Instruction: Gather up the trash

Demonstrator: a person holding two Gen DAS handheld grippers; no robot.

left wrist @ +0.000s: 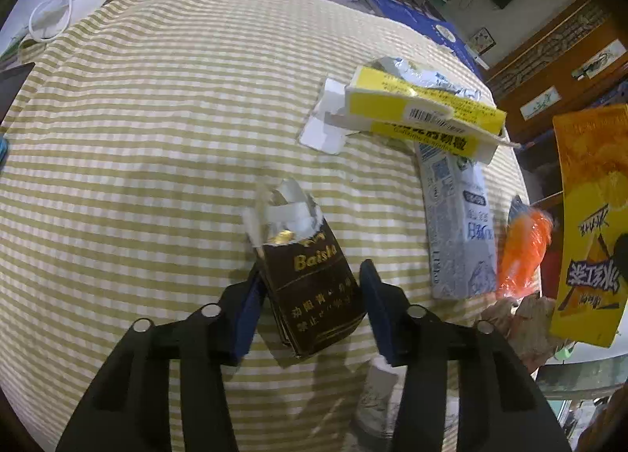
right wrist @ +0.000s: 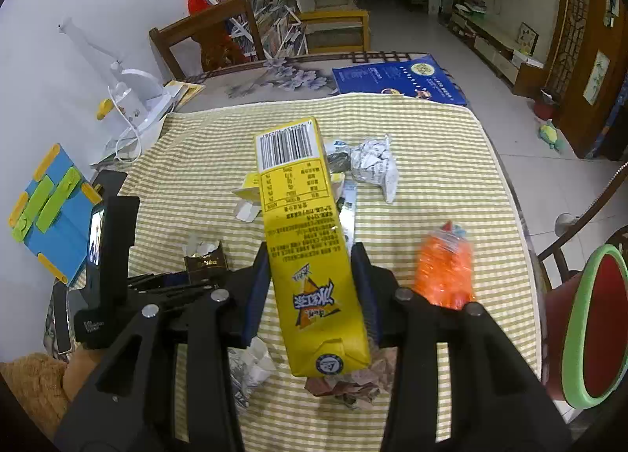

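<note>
Over the striped cloth (left wrist: 157,138), left tongs (left wrist: 310,295) straddle a "Baisha" pack (left wrist: 314,287) unclosed; right tongs (right wrist: 310,283) clamp a yellow carton (right wrist: 310,256).

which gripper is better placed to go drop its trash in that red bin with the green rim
Right, probably. The right gripper is shut on the yellow carton, and the bin sits just off its right side. The left gripper only straddles the brown pack, not visibly clamped.
</note>
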